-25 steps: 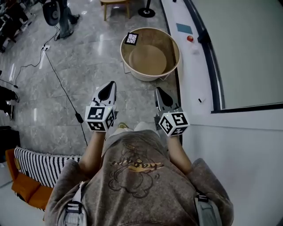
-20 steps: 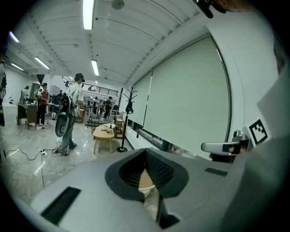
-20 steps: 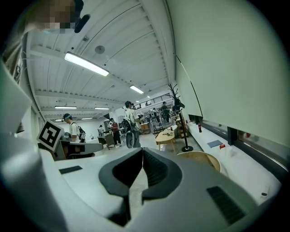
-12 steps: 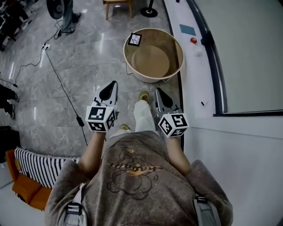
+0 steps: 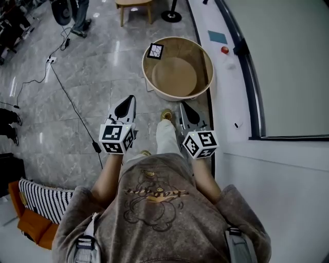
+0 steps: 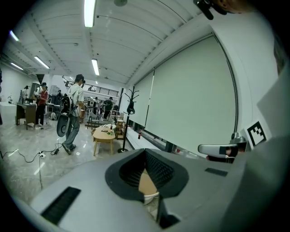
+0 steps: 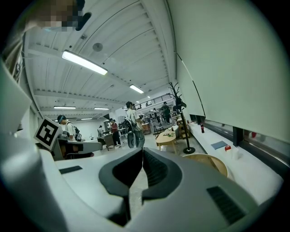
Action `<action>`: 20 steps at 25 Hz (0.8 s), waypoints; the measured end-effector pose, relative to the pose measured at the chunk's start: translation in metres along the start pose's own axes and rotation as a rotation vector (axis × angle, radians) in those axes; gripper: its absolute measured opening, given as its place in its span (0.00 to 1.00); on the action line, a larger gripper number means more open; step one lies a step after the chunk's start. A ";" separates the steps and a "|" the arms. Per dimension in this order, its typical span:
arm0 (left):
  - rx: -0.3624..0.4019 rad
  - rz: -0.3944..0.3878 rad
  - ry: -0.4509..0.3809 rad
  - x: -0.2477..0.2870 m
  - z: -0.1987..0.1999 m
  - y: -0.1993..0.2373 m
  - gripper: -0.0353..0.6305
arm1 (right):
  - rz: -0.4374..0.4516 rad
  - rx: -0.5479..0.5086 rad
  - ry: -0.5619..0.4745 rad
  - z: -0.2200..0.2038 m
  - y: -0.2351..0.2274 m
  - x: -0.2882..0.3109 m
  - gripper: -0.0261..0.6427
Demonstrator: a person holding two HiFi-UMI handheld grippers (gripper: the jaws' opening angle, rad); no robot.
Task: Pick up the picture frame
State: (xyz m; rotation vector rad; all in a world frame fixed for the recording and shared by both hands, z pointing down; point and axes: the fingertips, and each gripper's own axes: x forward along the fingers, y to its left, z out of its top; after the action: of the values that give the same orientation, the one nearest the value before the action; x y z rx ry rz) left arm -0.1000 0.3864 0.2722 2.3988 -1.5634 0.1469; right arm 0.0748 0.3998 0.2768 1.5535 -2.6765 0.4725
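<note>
Eyeing the small black-edged square picture frame (image 5: 154,50) perched on the far-left rim of the round light-wood tub (image 5: 177,95). Both my left hand-held gripper (image 5: 126,105) and right hand-held gripper (image 5: 186,109) are pinched together, empty, short of the tub; I'd open one before reaching its rim.

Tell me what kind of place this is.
Probably a big open lab or workshop hall: a polished stone floor with a power cable trailing across it, ceiling strip lights overhead, and several people standing about further back.
</note>
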 end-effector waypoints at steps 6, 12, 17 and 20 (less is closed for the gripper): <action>-0.002 -0.013 0.003 0.031 0.006 0.010 0.08 | -0.009 0.008 0.006 0.002 -0.016 0.028 0.07; 0.000 -0.017 0.012 0.060 0.014 0.028 0.08 | -0.003 0.007 0.009 0.008 -0.026 0.063 0.07; -0.006 -0.019 0.018 0.092 0.024 0.041 0.08 | 0.000 0.013 0.017 0.018 -0.043 0.095 0.07; -0.006 -0.015 0.031 0.111 0.033 0.046 0.08 | 0.011 0.020 0.030 0.025 -0.053 0.113 0.07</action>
State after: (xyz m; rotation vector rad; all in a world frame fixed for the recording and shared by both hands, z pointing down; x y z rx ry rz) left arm -0.0986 0.2618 0.2747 2.3913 -1.5293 0.1754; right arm 0.0655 0.2728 0.2843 1.5248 -2.6673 0.5202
